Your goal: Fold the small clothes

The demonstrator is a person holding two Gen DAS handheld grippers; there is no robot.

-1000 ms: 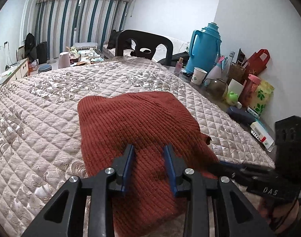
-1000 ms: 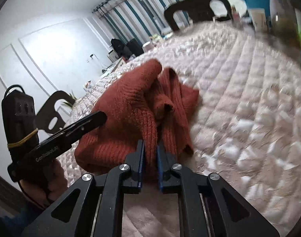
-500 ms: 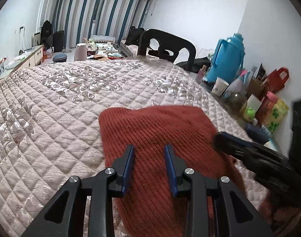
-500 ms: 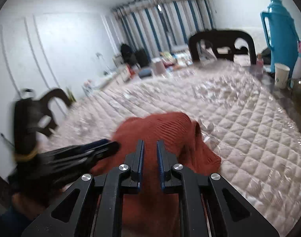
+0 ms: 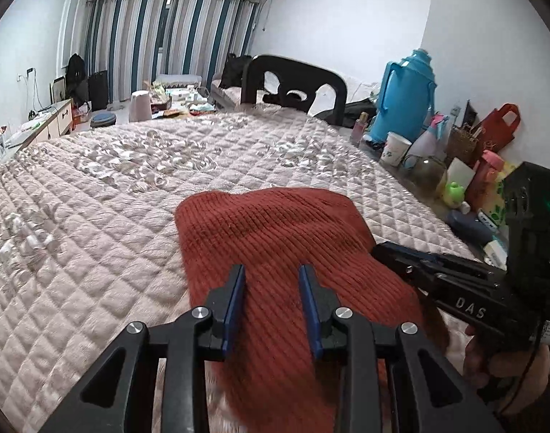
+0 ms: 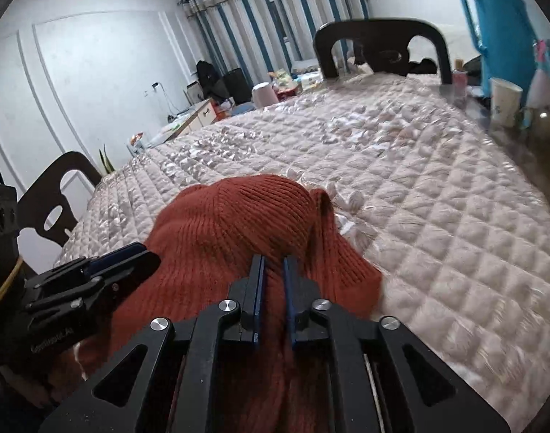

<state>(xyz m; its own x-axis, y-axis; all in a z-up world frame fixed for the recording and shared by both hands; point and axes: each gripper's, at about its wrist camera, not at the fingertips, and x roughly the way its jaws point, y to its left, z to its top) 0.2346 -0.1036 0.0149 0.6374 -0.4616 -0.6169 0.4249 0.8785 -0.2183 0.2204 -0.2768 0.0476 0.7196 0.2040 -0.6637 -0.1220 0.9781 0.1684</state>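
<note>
Rust-red knit garment point(image 5: 275, 238) lies low-centre on the quilted bed point(image 5: 94, 216), the right tool point(image 6: 273, 274) clamped on its near edge for folding, left tool point(image 5: 271, 281) spread apart above.

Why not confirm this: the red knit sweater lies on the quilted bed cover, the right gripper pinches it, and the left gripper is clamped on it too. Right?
One error. The left gripper is open, fingers apart above the sweater, as the left wrist view shows. The right gripper does pinch it, on the bed cover.
</note>
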